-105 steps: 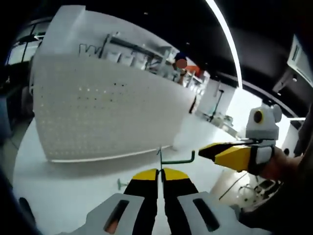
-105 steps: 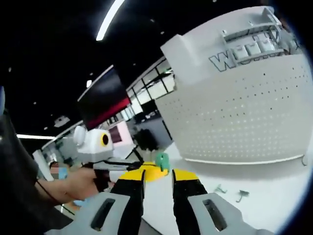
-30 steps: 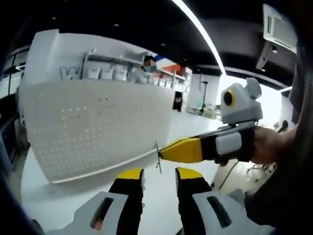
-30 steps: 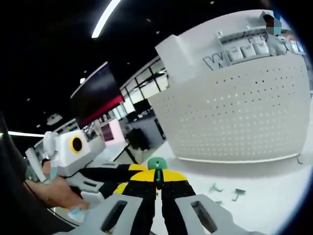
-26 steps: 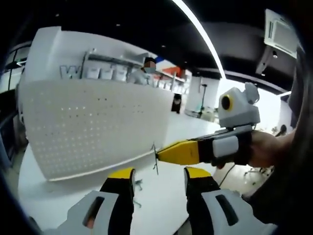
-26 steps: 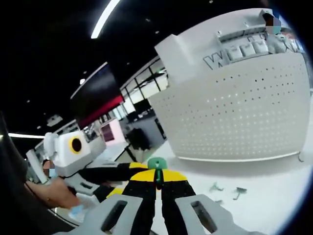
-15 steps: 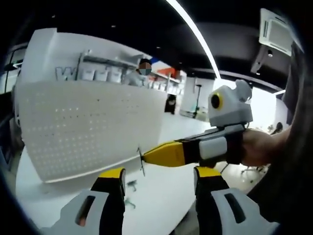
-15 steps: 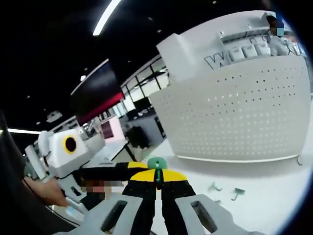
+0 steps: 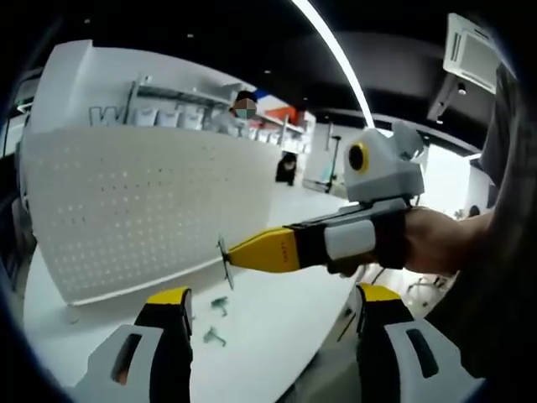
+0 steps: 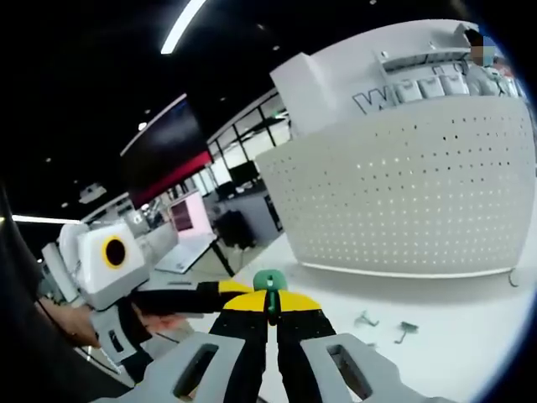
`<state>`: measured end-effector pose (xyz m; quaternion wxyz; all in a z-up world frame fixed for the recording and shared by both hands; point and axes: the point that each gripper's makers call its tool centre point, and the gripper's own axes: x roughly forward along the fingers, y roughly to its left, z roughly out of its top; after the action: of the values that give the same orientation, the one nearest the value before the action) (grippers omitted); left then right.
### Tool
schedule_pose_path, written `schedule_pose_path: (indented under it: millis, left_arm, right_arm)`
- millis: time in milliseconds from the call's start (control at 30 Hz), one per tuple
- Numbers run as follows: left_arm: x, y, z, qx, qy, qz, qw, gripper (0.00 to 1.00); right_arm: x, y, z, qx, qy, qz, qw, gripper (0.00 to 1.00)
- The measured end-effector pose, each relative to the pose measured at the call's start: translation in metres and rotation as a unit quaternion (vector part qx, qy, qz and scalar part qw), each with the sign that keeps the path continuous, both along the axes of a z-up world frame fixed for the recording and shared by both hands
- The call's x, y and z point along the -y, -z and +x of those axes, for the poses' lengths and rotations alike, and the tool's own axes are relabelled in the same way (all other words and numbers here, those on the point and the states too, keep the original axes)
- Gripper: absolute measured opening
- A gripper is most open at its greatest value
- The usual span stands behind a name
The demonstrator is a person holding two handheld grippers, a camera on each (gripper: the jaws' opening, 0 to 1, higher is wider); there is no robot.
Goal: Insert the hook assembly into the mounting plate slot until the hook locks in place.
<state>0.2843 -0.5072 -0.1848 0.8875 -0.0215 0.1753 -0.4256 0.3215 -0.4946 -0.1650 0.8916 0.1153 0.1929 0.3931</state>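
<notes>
The right claw (image 10: 268, 312) is clamped on the small green-capped metal hook (image 10: 269, 285), centre frame, ready for insertion into the white perforated mounting plate (image 10: 419, 193). The left claw (image 9: 264, 298) stands wide apart, holding nothing, at bottom frame above the white worktop (image 9: 268, 323).

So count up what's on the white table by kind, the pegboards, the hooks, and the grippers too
White perforated pegboard: 1
Small green hooks lying loose on the table: 2
Green-tipped hook held in the right gripper: 1
Yellow-and-black grippers, with the left gripper: 2
Total: 6

Spare hooks (image 9: 215, 319) on the table (image 9: 268, 336) before the upright pegboard (image 9: 126, 210).
</notes>
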Motion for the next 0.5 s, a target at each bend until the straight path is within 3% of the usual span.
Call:
schedule_pose_path:
  millis: [300, 500]
  left_arm:
    - [-0.007, 0.014, -0.005, -0.025, -0.006, 0.008, 0.9996, 0.96]
    - [-0.011, 0.017, -0.004, -0.017, -0.012, 0.016, 0.9997, 1.0]
  right_arm:
    - [0.0, 0.007, 0.001, -0.006, -0.001, -0.007, 1.0, 0.0]
    - [-0.002, 0.012, 0.002, -0.011, -0.005, -0.014, 0.9998, 0.0]
